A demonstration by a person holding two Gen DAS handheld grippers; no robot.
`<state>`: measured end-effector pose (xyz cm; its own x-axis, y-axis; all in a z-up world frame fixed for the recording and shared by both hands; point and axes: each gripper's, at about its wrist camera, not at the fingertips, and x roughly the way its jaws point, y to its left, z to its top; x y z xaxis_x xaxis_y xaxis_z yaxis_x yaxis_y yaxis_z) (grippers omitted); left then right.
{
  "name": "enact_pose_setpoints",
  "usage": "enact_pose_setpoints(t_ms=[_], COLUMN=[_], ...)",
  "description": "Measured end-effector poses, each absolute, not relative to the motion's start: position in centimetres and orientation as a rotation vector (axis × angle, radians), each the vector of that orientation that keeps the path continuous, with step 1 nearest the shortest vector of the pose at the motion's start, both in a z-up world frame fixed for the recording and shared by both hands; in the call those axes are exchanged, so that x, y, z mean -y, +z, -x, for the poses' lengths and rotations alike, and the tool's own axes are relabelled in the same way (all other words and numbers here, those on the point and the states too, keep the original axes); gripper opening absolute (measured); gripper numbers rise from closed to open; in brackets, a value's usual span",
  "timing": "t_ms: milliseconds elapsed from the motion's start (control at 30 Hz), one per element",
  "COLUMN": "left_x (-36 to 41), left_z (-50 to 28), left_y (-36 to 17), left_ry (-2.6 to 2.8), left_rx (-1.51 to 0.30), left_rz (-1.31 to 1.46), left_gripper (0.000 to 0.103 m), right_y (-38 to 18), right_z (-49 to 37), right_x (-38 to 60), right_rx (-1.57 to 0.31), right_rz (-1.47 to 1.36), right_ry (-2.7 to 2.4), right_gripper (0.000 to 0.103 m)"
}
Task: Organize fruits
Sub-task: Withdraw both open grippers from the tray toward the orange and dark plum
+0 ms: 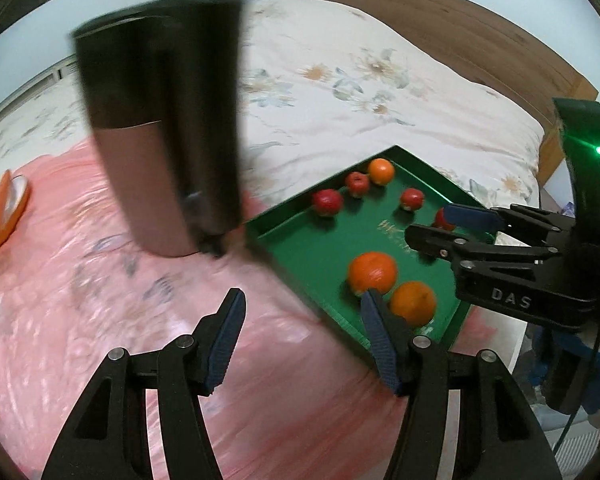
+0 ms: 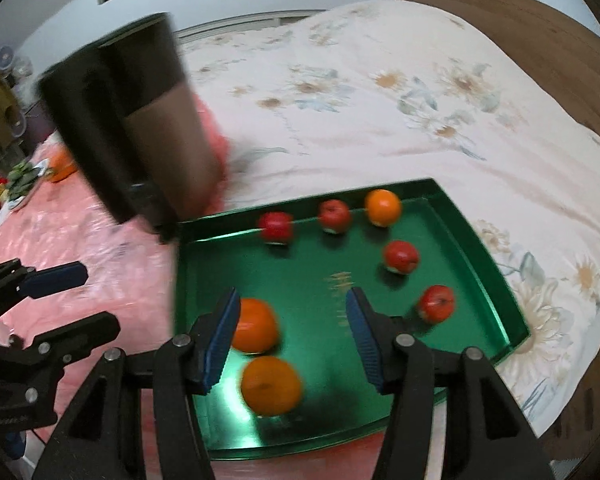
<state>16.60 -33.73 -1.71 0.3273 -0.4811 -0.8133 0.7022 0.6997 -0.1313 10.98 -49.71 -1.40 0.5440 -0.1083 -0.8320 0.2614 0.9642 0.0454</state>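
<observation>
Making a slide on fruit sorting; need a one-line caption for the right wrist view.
Open right gripper above a green tray of three oranges and four red fruits on a bed.

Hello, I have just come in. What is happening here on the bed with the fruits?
A person holds two grippers over a bed and is sorting fruit. Both the left gripper and the right gripper are open and hold nothing. A green tray lies on the bed with three oranges, one at, and four red fruits, one at, inside it. The right gripper hovers over the tray. A dark cylinder stands beside the tray on the pink cover.
</observation>
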Motion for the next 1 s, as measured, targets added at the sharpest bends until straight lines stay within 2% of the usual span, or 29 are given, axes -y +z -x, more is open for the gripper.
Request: enact_pose_setpoints(t_ms=[700,1000], left_x=[19.8,14.0], left_z=[-16.5,-17.0], left_y=[-1.0,-2.2], left_ry=[-0.624,-0.538], left_rx=[-0.981,-1.009], left_rz=[-0.262,-0.270], left_gripper=[0.054,0.054], right_y=[-1.6,-2.8], right_z=[-11.9,-12.0], right_x=[33.9,26.8], right_rx=[-1.026,-1.069], right_rz=[-0.126,-0.075], right_ry=[0.060,0.213], right_gripper=[0.073,0.073])
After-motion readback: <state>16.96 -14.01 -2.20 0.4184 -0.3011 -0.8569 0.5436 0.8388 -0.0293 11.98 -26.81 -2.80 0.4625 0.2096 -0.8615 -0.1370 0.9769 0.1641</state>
